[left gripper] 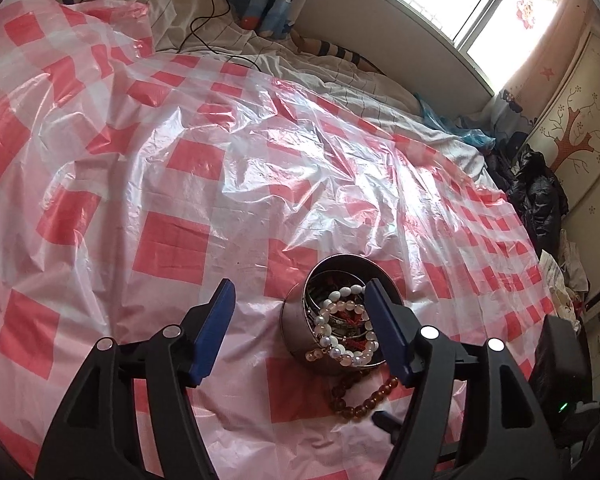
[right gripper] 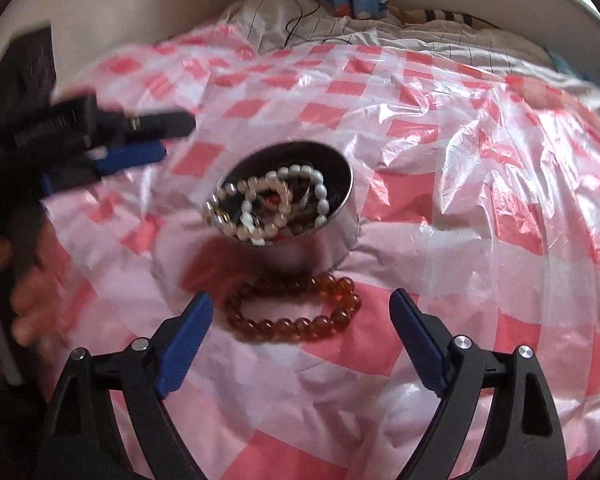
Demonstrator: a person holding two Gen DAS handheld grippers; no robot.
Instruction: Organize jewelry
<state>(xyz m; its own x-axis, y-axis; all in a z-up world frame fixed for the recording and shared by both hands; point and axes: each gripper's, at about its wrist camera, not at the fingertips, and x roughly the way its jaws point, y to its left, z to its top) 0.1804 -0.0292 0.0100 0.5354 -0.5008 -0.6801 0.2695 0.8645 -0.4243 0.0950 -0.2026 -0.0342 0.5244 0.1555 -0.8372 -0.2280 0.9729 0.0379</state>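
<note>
From my left wrist camera, my left claw (left gripper: 298, 322) hangs low over the red-and-white checked plastic sheet (left gripper: 172, 184) on the bed, fingers spread wide and holding nothing. Its right finger (left gripper: 386, 330) crosses in front of the round metal tin (left gripper: 296, 320), which is heaped with pale bead bracelets (left gripper: 336, 326). An amber bead bracelet (left gripper: 360, 396) lies on the sheet just beside the tin.

From my right wrist camera, my right claw (right gripper: 300, 334) also stands spread and empty, angled down at the amber bracelet (right gripper: 292, 310) between its fingertips. The tin (right gripper: 340, 232) sits just beyond. My left claw (right gripper: 128, 144) shows blurred at the left edge.
</note>
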